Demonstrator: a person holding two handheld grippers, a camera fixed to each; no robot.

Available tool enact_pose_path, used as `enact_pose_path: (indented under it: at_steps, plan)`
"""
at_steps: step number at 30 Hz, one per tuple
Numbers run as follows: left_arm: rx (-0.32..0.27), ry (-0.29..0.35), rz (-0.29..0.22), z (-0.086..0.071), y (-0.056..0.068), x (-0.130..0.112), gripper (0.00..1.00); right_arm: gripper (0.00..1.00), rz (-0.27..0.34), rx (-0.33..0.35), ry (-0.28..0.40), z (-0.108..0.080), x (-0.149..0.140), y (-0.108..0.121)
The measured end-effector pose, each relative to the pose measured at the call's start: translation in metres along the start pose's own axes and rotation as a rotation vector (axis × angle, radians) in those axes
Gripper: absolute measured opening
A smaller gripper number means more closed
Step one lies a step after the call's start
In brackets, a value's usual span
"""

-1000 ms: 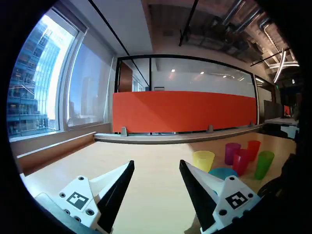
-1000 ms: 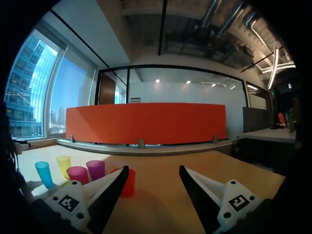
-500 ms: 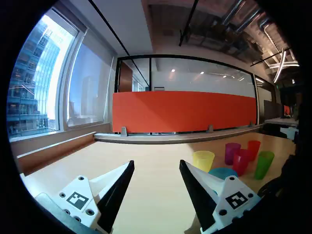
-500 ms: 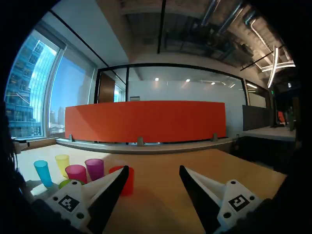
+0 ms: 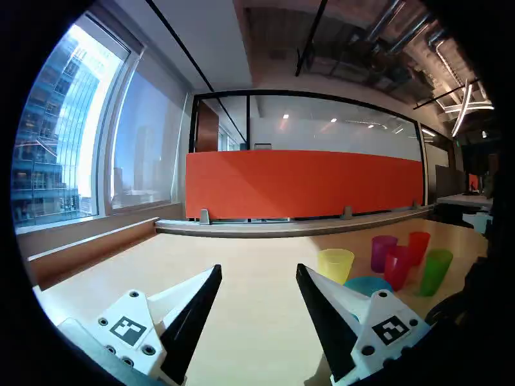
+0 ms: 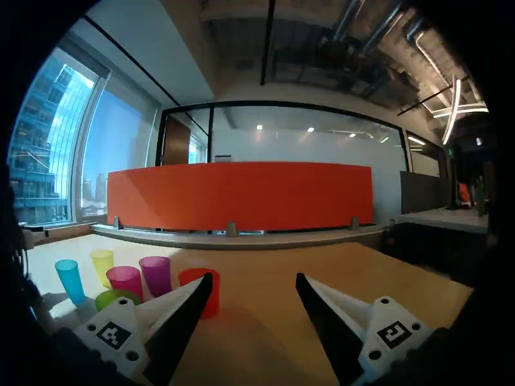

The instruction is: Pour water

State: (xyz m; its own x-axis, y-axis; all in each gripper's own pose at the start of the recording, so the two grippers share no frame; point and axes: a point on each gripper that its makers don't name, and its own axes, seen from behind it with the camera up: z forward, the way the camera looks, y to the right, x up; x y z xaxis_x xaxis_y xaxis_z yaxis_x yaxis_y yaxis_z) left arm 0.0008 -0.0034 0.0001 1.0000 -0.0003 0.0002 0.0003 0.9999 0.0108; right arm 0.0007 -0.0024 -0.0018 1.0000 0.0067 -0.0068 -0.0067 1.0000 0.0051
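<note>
Left gripper view: camera sits low over the wooden table [image 5: 257, 321], level, facing the orange partition [image 5: 302, 183] at mid-frame. The window [image 5: 64, 128] is at frame left, the coloured cups [image 5: 396, 267] near, lower right. Right gripper view: same low height, same heading, with the cups at lower left. Shared: table, partition, glazed wall [image 5: 322, 125] behind, cups.

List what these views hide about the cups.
- Left gripper view: blue cup mostly behind a finger of the left gripper.
- Right gripper view: green cup mostly behind a finger of the right gripper; red cup partly too.
- Both views: whether any cup is filled; insides unseen.
</note>
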Motion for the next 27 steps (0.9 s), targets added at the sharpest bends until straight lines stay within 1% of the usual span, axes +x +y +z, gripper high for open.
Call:
enact_pose_path:
  at_steps: [27]
  plan:
    - [0.000,0.000,0.000,0.0001,0.0000,-0.0002,0.85,1.00,-0.006,-0.002,-0.009,0.0023,-0.0025,-0.0005]
